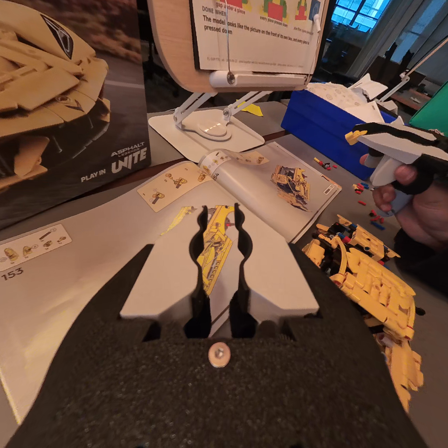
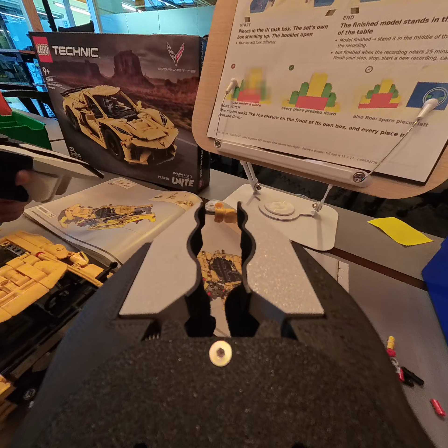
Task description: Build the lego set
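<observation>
while the right gripper has a small yellow lego piece pinched right at its fingertips, i've got it hanging in the air over the open instruction booklet, so that piece isn't touching anything else. the left gripper is hovering over the same booklet with its fingers a little apart and nothing between them, just the printed page showing through the gap.

the half-built yellow car sits on the grey table just off the booklet's right-hand edge in the left wrist view, black frame bits showing at the far end and yellow panels on the nearer part. in the right wrist view the same car shows at the lower left, close to my left gripper's side.

a scatter of tiny red, blue and black loose pieces lies on the table beyond the car, near the hand gripping the right tool's handle. behind those is a blue bin with white paper bags in it.

further back, the set's box stands upright behind the booklet, and next to it a wooden-backed stand props up a printed sheet. a yellow sticky note lies flat on the table right of the stand's base, and a green bin is off at the far left.
</observation>
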